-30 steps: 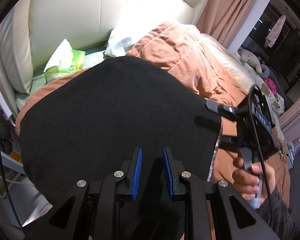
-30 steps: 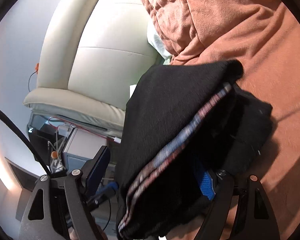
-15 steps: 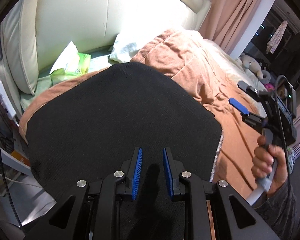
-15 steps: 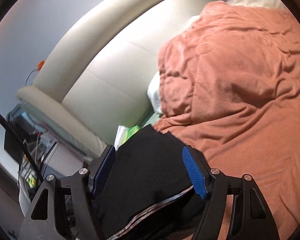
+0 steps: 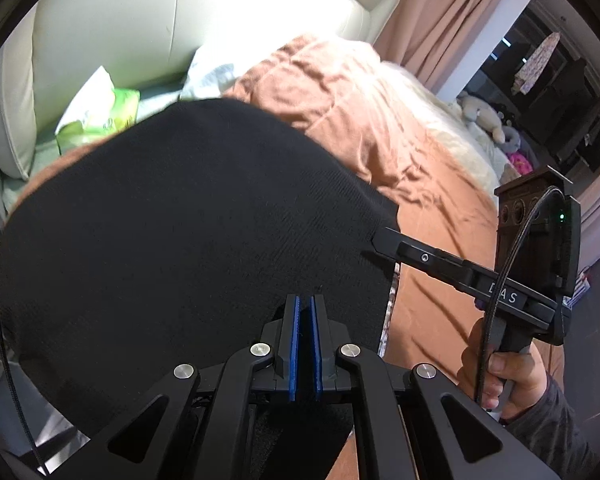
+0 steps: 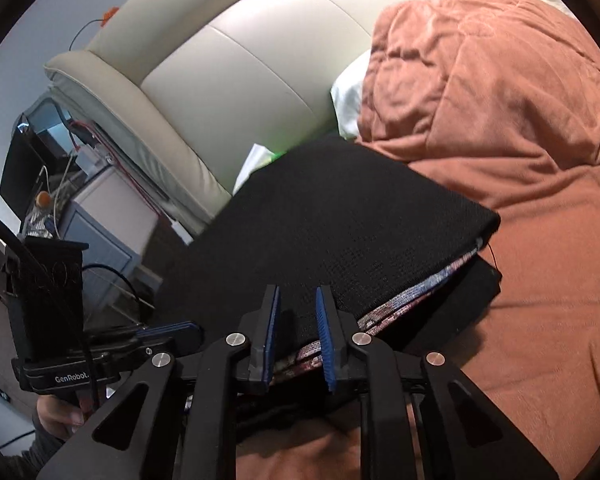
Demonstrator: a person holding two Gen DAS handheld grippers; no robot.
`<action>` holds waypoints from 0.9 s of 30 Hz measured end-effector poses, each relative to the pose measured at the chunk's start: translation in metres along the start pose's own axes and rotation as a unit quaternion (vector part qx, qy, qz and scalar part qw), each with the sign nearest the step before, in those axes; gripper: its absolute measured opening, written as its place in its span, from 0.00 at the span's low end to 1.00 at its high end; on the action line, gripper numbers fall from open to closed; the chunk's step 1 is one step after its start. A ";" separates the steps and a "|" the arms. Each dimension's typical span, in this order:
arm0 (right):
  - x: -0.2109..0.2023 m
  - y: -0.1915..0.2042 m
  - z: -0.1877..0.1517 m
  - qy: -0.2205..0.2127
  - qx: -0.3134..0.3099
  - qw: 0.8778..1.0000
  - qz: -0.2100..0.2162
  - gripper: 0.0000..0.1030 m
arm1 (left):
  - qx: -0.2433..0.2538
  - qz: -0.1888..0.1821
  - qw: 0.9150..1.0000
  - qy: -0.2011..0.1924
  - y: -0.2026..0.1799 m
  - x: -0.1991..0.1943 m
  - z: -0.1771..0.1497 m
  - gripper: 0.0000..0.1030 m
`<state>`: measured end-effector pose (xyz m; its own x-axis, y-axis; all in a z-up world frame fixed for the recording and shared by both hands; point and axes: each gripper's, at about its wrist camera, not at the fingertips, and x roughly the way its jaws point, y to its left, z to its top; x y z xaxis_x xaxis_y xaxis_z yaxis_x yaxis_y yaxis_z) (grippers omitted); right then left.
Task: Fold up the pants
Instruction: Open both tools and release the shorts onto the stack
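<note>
The black pants (image 5: 188, 232) lie folded in a flat stack on the orange-brown blanket (image 5: 432, 184), a patterned inner band showing along the edge (image 6: 420, 292). My left gripper (image 5: 305, 304) is shut with its blue pads together, low over the near edge of the pants; whether cloth is pinched I cannot tell. My right gripper (image 6: 298, 304) is partly open, its blue pads standing over the top layer of the pants (image 6: 340, 220) near their edge. The right gripper also shows in the left wrist view (image 5: 384, 240), touching the pants' right edge.
A cream padded headboard (image 6: 236, 64) stands behind the pants. A green tissue pack (image 5: 100, 116) and a white pillow (image 5: 212, 76) lie by it. A bedside cabinet with cables (image 6: 88, 200) is at the left. Plush toys (image 5: 484, 116) sit far along the bed.
My left gripper has closed from open to shut. My right gripper let go of the pants, lifted away, then came back down to their right edge with narrower jaws.
</note>
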<state>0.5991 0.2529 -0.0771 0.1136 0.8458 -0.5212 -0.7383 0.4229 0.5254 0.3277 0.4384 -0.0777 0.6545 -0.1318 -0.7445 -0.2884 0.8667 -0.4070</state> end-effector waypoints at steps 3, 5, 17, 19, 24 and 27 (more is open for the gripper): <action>-0.001 -0.002 -0.007 0.009 -0.004 1.000 -0.010 0.15 | -0.004 0.009 1.000 0.020 0.001 0.013 -0.009 0.05; -0.001 0.003 -0.014 0.018 -0.019 0.999 -0.027 0.15 | -0.003 0.015 1.000 0.024 0.000 0.017 -0.015 0.05; -0.043 0.024 -0.027 0.038 -0.024 0.994 -0.095 0.14 | 0.007 0.039 0.999 0.018 -0.020 -0.011 -0.031 0.05; -0.061 0.031 -0.028 0.029 -0.028 0.994 -0.099 0.15 | 0.005 0.042 0.999 0.018 -0.024 -0.017 -0.033 0.05; -0.108 0.051 -0.033 0.012 -0.047 0.992 -0.120 0.19 | 0.023 0.054 0.998 0.006 -0.045 -0.038 -0.040 0.16; -0.143 0.065 -0.038 -0.018 -0.059 0.990 -0.129 0.63 | 0.048 0.060 0.997 -0.022 -0.067 -0.059 -0.046 0.46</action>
<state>0.5093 0.1469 0.0063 0.3300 0.7268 -0.6024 -0.7544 0.5866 0.2945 0.2763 0.3655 -0.0311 0.6503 -0.0040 -0.7597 -0.2998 0.9174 -0.2616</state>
